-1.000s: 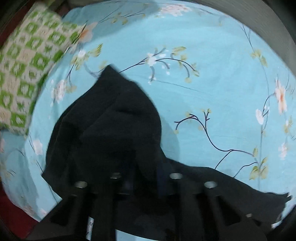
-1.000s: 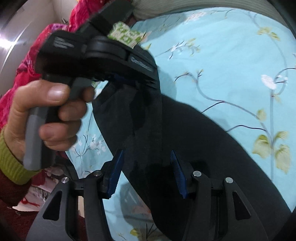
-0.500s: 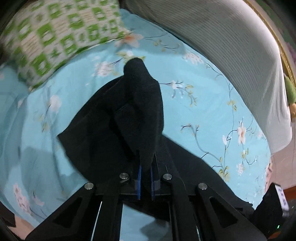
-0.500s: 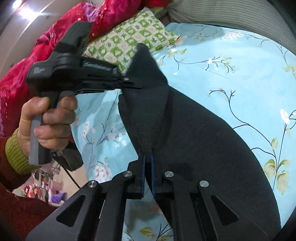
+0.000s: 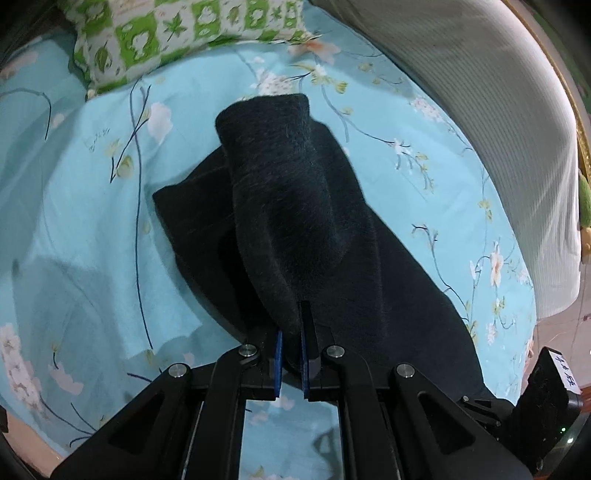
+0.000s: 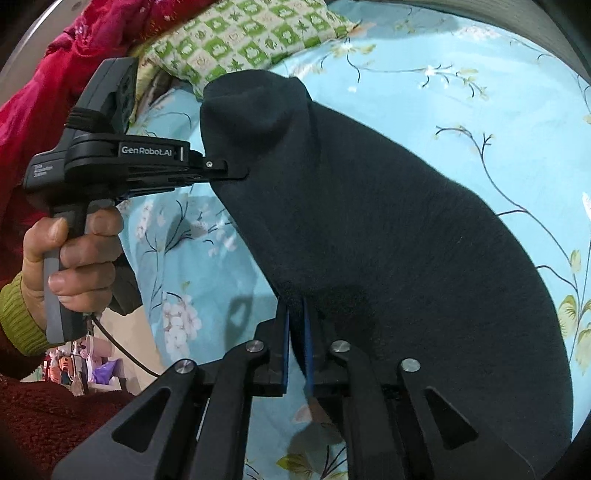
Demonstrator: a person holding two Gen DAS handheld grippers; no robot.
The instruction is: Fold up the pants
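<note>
Dark fleecy pants (image 5: 306, 206) lie on a light blue flowered bedsheet (image 5: 92, 206). One edge is lifted into a raised fold. My left gripper (image 5: 291, 325) is shut on that edge, with cloth pinched between its blue pads. In the right wrist view the pants (image 6: 406, 240) spread to the right. My right gripper (image 6: 295, 306) is shut on the same lifted edge nearer the camera. The left gripper (image 6: 236, 175) comes in from the left, held by a hand (image 6: 74, 258), and bites the fold further along.
A green and white checked pillow (image 5: 184, 33) lies at the far end of the bed. A grey striped bolster (image 5: 498, 122) runs along the right. Red bedding (image 6: 55, 74) is heaped at the left. The bed's edge and the floor show at lower left (image 6: 122, 343).
Both grippers went from open around the cloth to shut on it. The left one then swung sideways, so the two now hold the lifted edge apart and raised.
</note>
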